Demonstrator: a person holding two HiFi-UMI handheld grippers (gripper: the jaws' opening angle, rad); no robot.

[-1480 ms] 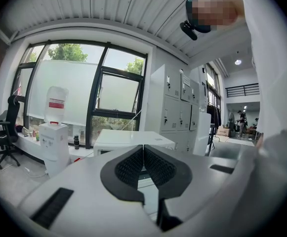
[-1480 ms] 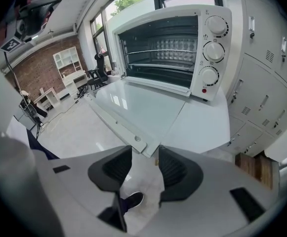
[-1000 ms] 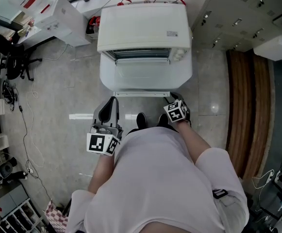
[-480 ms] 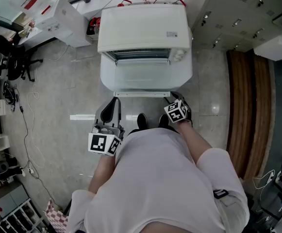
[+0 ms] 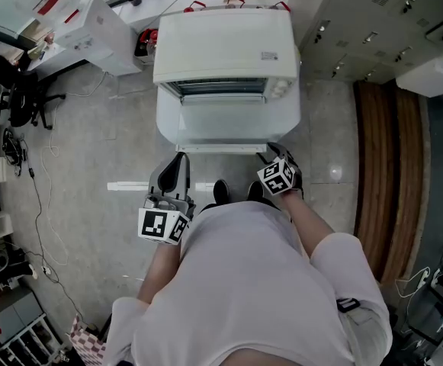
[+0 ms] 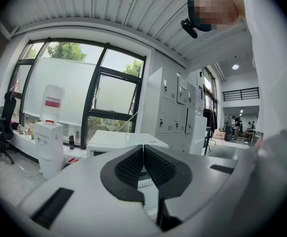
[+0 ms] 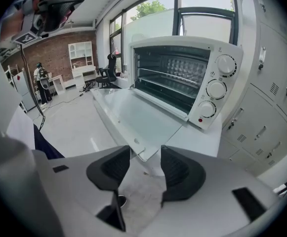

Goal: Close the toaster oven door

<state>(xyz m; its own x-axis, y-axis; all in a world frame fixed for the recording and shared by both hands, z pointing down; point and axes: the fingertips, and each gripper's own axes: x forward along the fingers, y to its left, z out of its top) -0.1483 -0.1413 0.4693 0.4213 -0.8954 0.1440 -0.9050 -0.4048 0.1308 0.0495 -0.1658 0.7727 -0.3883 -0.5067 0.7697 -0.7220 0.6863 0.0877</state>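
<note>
A white toaster oven [image 5: 225, 48] stands on a white stand, and its glass door [image 5: 227, 120] hangs open, lying flat toward me. The right gripper [image 5: 274, 151] sits at the door's front right corner, open, and its jaws have just been opening. In the right gripper view the door's [image 7: 133, 115] corner with the handle end [image 7: 142, 153] shows just past the right gripper [image 7: 145, 154], untouched by the pads. The left gripper [image 5: 177, 161] is held off the door's front left corner. Its jaws meet at the left gripper's [image 6: 143, 148] tips, shut on nothing.
Grey lockers [image 5: 373, 14] stand at the right, with a wooden floor strip [image 5: 389, 174] below them. A water dispenser [image 5: 99, 21] and an office chair [image 5: 15, 90] are at the left. A cable [image 5: 42, 204] trails on the floor. My shoes [image 5: 221, 191] are just in front of the door.
The right gripper's marker cube has rolled slightly at the door's corner. The left gripper and the door have stayed where they were.
</note>
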